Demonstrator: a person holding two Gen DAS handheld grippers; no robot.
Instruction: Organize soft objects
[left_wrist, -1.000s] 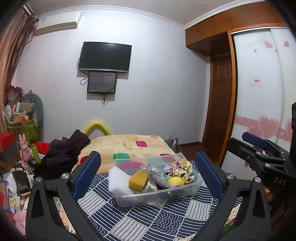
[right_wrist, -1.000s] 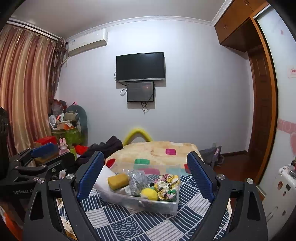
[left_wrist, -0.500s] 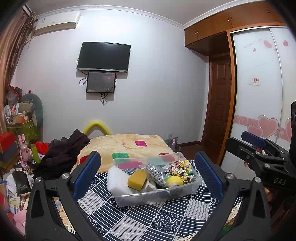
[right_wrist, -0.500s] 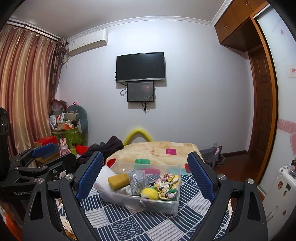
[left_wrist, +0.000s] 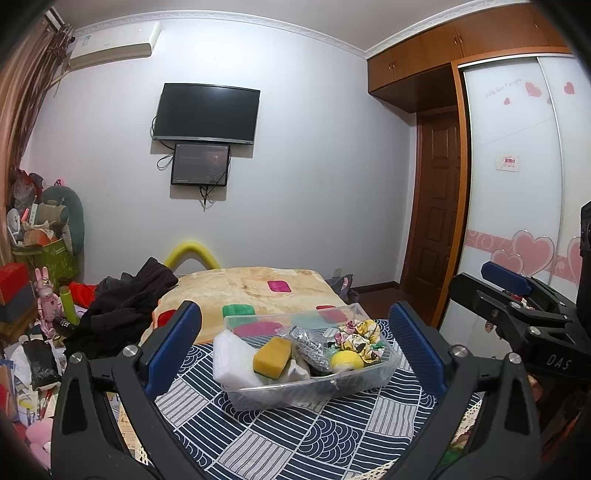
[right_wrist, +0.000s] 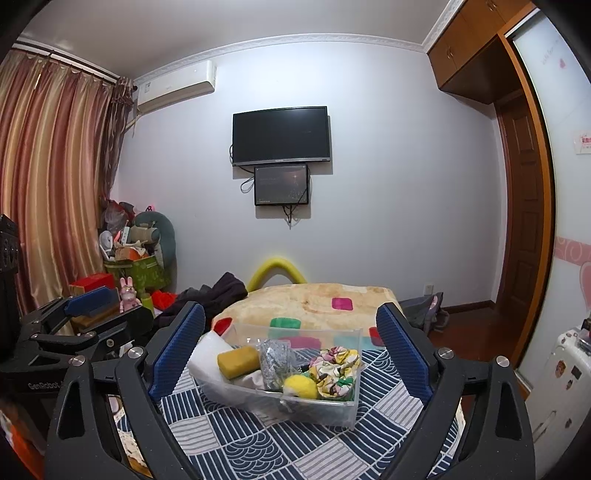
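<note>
Blue patterned tablecloth (left_wrist: 303, 435) under clear bin (left_wrist: 384, 373), bedroom TV (left_wrist: 207, 112) behind.

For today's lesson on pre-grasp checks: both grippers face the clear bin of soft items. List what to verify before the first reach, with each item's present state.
1. Left gripper open, holding nothing: ok.
2. Right gripper open, holding nothing: ok.
3. Clear plastic bin upright on the patterned blue cloth: ok.
4. Yellow sponge on top, nothing over it: ok.
5. Yellow ball free of the floral scrunchie beside it: cannot tell.
6. A sorting spot marked out for the items: cannot tell.
</note>
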